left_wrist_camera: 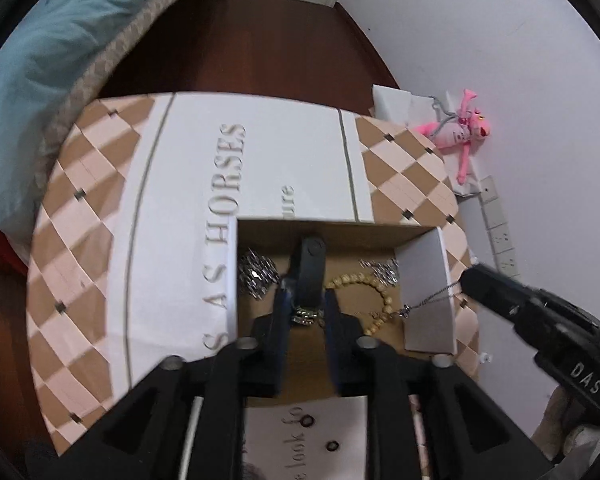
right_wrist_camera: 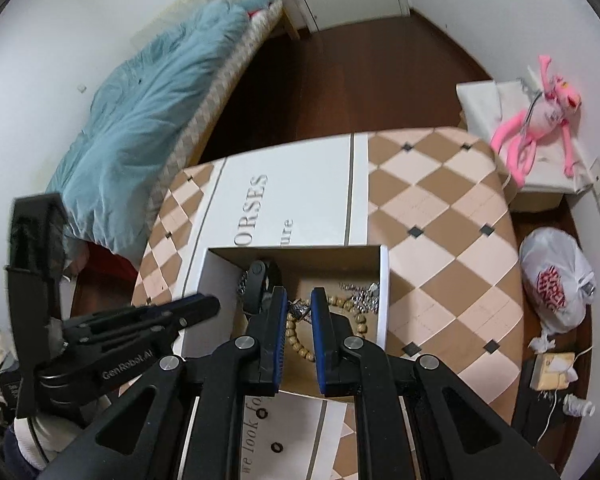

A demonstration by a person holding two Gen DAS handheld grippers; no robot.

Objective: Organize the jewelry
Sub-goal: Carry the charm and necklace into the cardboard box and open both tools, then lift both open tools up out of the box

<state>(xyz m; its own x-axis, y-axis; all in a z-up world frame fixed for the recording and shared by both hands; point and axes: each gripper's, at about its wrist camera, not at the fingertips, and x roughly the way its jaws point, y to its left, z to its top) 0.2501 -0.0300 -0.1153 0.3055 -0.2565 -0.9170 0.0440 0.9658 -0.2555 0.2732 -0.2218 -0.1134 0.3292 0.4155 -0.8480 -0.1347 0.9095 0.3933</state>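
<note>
Both handheld grippers angle steeply downward side by side, the left gripper (left_wrist_camera: pixel 305 312) with its blue-padded jaws standing a little apart and nothing pressed between them, the right gripper (right_wrist_camera: pixel 299 312) nearly closed, its fingers (right_wrist_camera: pixel 319 320) pinching a small silver piece at their tips.

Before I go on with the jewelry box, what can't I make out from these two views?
- Left wrist view: the right hand-held gripper overlaps a thin silver chain; the grip is unreadable.
- Both views: a black clip covers the box floor.
- Right wrist view: gripper fingers hide part of the bead bracelet.
</note>
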